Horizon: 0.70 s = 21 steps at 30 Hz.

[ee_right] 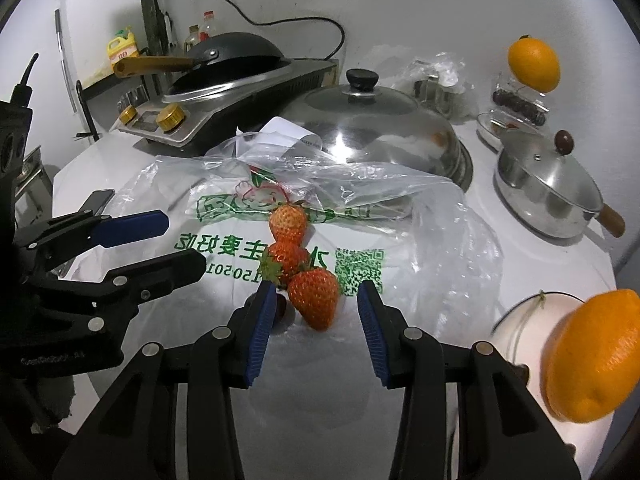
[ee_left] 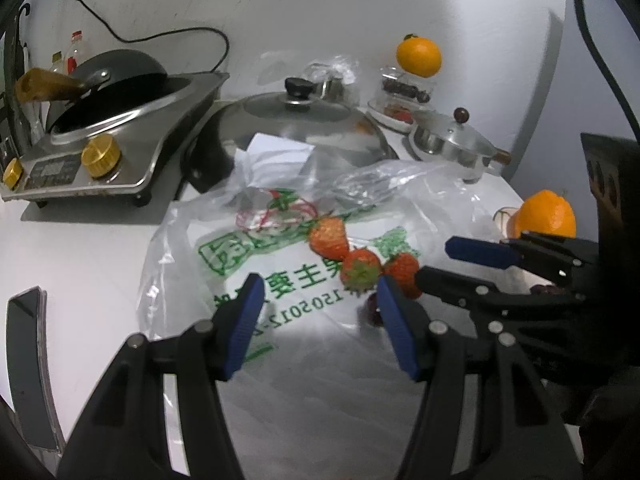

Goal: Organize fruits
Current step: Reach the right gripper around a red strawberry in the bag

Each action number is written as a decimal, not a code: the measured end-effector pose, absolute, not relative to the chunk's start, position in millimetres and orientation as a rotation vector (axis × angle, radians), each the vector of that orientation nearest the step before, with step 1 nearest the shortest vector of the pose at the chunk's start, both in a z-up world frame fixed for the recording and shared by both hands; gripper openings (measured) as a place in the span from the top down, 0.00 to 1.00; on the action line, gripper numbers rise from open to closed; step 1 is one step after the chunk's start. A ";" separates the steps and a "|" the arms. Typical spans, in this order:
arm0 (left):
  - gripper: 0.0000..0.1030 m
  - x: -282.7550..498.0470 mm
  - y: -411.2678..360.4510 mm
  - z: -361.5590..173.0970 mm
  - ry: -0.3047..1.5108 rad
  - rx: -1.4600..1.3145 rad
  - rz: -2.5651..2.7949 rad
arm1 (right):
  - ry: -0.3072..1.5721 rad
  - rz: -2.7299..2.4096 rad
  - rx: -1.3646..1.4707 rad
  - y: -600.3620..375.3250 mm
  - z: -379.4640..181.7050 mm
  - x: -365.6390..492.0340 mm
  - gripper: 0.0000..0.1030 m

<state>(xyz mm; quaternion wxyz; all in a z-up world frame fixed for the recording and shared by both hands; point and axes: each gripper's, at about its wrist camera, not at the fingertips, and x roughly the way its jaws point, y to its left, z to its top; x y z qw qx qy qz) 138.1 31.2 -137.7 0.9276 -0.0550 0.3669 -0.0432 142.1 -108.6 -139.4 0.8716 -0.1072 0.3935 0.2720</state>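
Just now both grippers hang over a clear plastic bag (ee_right: 420,220) spread flat on the white table (ee_left: 80,248); three strawberries (ee_right: 288,256) lie on it in a row; the right gripper (ee_right: 316,328) stands part open and empty, the nearest berry just ahead of its tips; the left gripper (ee_left: 320,328) is also part open, holding nothing; an orange (ee_right: 592,356) sits near right.

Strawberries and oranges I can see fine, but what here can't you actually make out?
- Dark fruit, right wrist view: mostly hidden behind the right claw finger; kind unclear.
- White bowl, right wrist view: the near orange covers its contents.
- Clear box under the far orange, left wrist view: contents too small.
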 end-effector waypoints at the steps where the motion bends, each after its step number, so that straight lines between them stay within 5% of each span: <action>1: 0.42 139.2 32.5 -139.0 0.755 -0.114 -0.086 | 0.826 0.571 -0.224 -107.6 -141.0 143.8 0.57; 21: 0.41 147.4 46.4 -156.9 0.793 -0.123 -0.061 | 0.866 0.559 -0.219 -98.0 -162.4 167.9 0.57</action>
